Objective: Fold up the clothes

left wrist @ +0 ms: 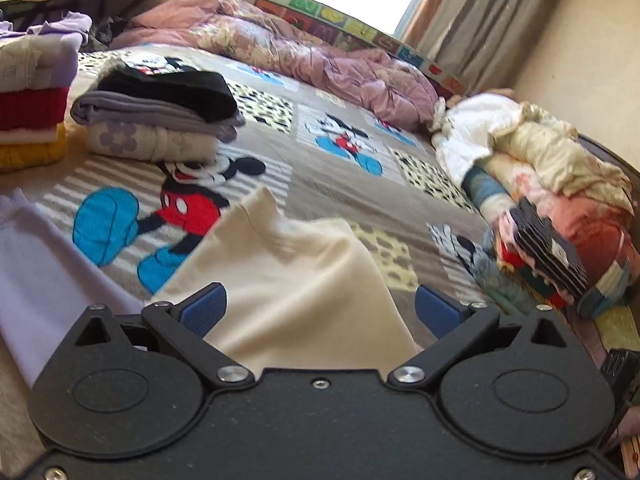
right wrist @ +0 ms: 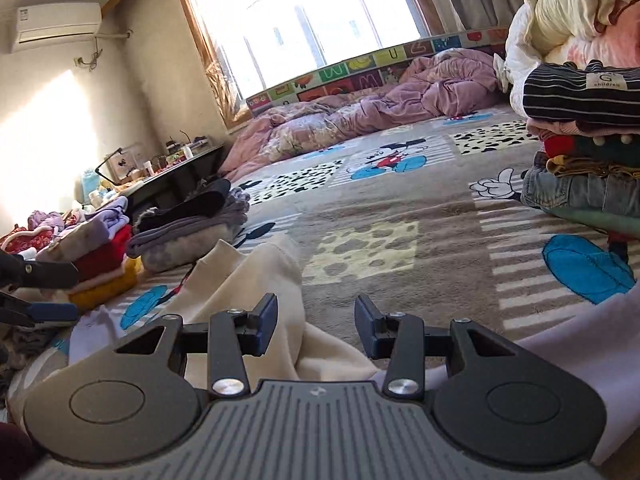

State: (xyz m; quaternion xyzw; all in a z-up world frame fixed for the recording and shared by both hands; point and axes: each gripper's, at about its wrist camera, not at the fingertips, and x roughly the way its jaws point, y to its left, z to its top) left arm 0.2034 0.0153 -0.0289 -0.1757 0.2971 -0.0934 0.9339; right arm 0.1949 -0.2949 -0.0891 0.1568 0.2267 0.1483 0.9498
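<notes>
Lying rumpled on the cartoon-print bedspread [left wrist: 320,184] is the cream garment [left wrist: 280,280], over which the left gripper [left wrist: 320,312] is standing spread wide and empty while the right gripper [right wrist: 316,326] is hanging part-open, its pads gripping nothing, folded stacks [left wrist: 156,120] sitting beyond.

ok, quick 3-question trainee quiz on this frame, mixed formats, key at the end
1. True or false: the left gripper is clamped on the cream garment.
2. What tops the nearest folded stack by the cartoon mouse print? A) black item B) jeans C) yellow knit
3. What colour is the rumpled duvet under the window?

Key: 1 false, its jaws stand wide, cloth only lying between them. 2 A. 3 pink.
</notes>
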